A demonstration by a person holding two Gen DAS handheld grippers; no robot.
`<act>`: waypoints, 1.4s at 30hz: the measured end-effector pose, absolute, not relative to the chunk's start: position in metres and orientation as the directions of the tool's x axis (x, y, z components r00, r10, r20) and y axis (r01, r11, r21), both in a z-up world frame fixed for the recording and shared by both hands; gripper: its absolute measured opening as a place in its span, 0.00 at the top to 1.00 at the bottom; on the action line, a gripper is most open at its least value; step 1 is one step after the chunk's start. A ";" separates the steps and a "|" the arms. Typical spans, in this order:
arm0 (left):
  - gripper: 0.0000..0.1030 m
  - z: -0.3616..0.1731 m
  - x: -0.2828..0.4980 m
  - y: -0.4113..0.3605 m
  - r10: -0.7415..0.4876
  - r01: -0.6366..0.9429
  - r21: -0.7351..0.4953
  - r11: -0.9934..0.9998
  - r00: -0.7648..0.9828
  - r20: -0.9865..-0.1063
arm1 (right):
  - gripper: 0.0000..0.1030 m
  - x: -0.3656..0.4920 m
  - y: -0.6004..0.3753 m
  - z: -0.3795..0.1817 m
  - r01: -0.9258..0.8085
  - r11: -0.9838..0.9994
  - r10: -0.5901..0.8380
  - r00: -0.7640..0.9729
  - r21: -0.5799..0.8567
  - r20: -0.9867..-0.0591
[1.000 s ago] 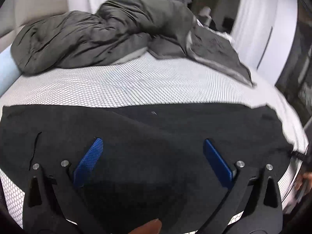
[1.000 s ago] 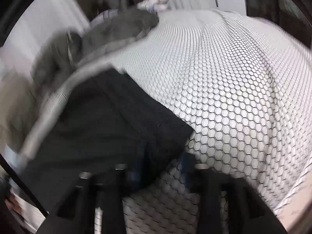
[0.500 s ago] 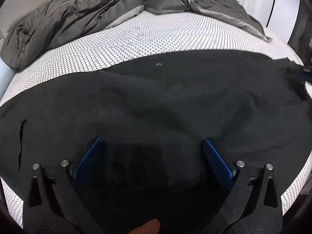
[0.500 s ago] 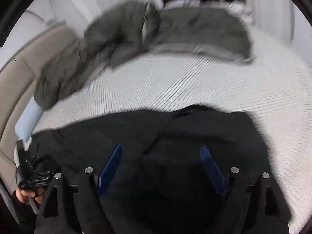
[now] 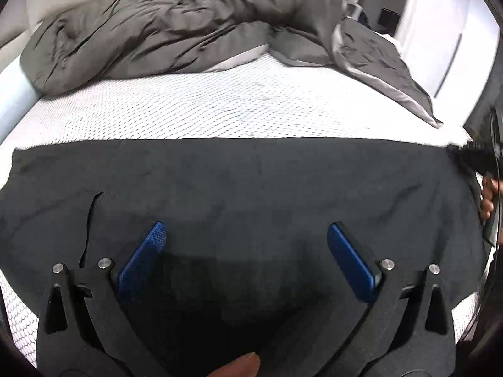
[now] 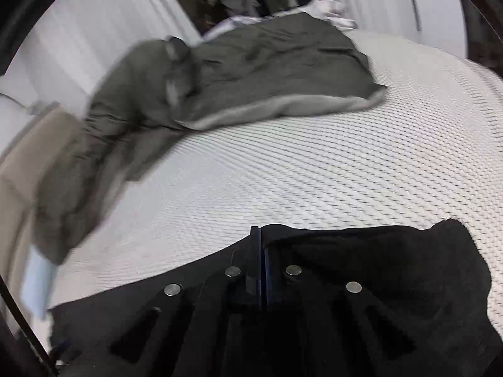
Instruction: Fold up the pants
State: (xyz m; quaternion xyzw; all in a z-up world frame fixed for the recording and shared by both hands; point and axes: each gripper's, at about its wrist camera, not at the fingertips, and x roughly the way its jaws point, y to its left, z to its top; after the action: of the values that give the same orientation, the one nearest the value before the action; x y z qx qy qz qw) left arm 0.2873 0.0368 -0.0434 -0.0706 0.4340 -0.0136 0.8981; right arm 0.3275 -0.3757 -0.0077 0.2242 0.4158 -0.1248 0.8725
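Across the near edge of the white mattress (image 5: 251,106): black pants (image 5: 251,188), laid out in a long flat band, lengthwise fold apparently done, crosswise folds left. Left gripper (image 5: 248,251): jaws wide, hovering over cloth, gripping nothing. Right gripper (image 6: 261,267): jaws closing, seemingly pinching the pants' edge. Left view alone shows the whole band; right view, the grip. Grey duvet (image 5: 173,31) behind.

Both wrist views look steeply down, close over black pants (image 5: 251,188) just ahead of each claw. Shared beyond them: white mattress (image 5: 220,106) and grey duvet (image 6: 267,69).
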 end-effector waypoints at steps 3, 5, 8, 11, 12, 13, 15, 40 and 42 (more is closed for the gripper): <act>0.01 -0.047 0.287 0.043 -0.066 -0.049 -0.121 0.991 0.608 -0.791 | 0.60 0.329 -0.392 -0.020 0.403 0.835 0.090 0.569 0.374 -0.817; 0.01 -0.049 0.286 0.046 -0.061 -0.050 -0.114 0.992 0.603 -0.795 | 0.37 0.310 -0.391 -0.012 0.387 0.846 0.079 0.588 0.366 -0.805; 0.01 -0.055 0.287 0.041 -0.043 -0.032 -0.075 0.997 0.584 -0.810 | 0.28 0.266 -0.388 0.007 0.358 0.872 0.046 0.621 0.335 -0.783; 0.01 -0.071 0.285 0.037 0.045 -0.019 0.042 0.999 0.539 -0.841 | 0.28 0.204 -0.396 0.017 0.408 0.880 -0.057 0.598 0.243 -0.799; 0.00 -0.075 0.284 0.039 0.068 -0.021 0.067 0.998 0.532 -0.844 | 0.28 0.182 -0.399 0.019 0.431 0.877 -0.094 0.592 0.215 -0.801; 0.00 -0.077 0.283 0.045 0.083 -0.035 0.076 0.996 0.530 -0.844 | 0.28 0.163 -0.404 0.021 0.456 0.869 -0.132 0.584 0.189 -0.801; 0.00 -0.077 0.280 0.056 0.120 -0.082 0.090 0.993 0.533 -0.838 | 0.28 0.123 -0.421 0.016 0.525 0.840 -0.204 0.538 0.136 -0.818; 0.01 -0.042 0.253 -0.135 -0.168 0.319 0.043 0.947 0.604 -0.779 | 0.40 0.049 -0.456 0.030 0.471 0.838 -0.162 0.697 0.276 -0.699; 0.01 -0.056 0.257 -0.153 -0.144 0.347 0.074 0.935 0.563 -0.814 | 0.40 0.076 -0.459 0.034 0.450 0.851 -0.137 0.689 0.271 -0.711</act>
State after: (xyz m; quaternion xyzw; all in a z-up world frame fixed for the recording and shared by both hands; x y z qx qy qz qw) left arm 0.2573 -0.1530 -0.0557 0.1136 0.4462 -0.1400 0.8766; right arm 0.0758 -0.4594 0.0336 0.2179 0.3581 -0.1644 0.8929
